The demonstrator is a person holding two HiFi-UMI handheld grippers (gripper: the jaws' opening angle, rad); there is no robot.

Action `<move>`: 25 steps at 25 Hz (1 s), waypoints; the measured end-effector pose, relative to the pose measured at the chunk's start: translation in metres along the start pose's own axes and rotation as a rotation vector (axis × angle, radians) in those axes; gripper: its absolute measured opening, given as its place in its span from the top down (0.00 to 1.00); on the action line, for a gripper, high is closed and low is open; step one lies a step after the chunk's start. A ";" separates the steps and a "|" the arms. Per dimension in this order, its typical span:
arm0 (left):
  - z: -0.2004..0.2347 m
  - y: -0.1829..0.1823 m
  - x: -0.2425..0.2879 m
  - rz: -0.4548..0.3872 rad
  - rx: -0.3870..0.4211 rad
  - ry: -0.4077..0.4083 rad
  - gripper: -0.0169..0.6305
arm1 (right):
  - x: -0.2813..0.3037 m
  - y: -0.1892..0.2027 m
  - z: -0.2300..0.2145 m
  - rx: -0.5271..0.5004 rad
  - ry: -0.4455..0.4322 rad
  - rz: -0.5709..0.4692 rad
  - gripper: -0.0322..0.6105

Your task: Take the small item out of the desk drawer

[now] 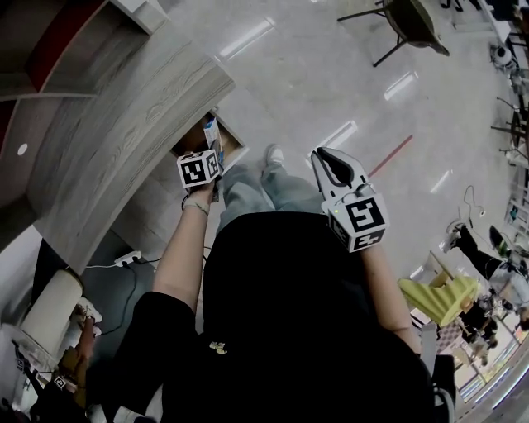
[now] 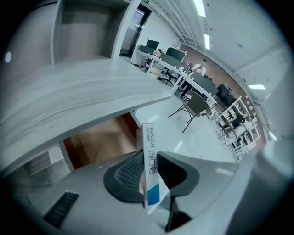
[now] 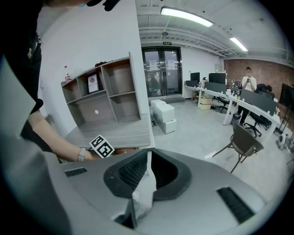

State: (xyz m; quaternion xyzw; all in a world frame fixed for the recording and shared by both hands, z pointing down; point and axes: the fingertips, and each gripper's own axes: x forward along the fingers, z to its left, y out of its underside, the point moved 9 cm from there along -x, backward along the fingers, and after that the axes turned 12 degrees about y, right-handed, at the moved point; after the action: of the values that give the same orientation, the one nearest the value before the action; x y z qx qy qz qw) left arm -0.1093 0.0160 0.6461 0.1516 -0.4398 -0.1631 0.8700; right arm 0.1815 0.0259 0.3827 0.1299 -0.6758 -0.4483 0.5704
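Observation:
A small white box with a blue end (image 1: 212,132) stands upright between the jaws of my left gripper (image 1: 212,149), which is shut on it, just above the open drawer (image 1: 235,137) under the grey wood desk (image 1: 124,140). In the left gripper view the box (image 2: 149,146) is pinched between the ribbed pads of the left gripper (image 2: 149,160), and the drawer's brown inside (image 2: 98,137) lies beyond it. My right gripper (image 1: 323,157) hangs over the floor to the right, away from the desk. In its own view the right gripper (image 3: 148,156) is shut with nothing in it.
The desk edge and its shelving (image 3: 108,89) lie to the left. A dark chair (image 1: 412,20) stands on the shiny floor far ahead. A power strip (image 1: 128,259) lies on the floor beside the desk. The person's legs and shoes (image 1: 273,155) are between the grippers.

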 end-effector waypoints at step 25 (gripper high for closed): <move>-0.155 -0.094 -0.230 -0.454 0.448 0.086 0.82 | -0.005 -0.106 0.033 -0.079 -0.245 -0.313 0.92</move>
State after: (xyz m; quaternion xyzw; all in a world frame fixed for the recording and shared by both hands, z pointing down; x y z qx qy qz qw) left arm -0.1257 0.0460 0.3556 0.4404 -0.3828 -0.2455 0.7741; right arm 0.1179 -0.0150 0.3010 0.1555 -0.6936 -0.5700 0.4121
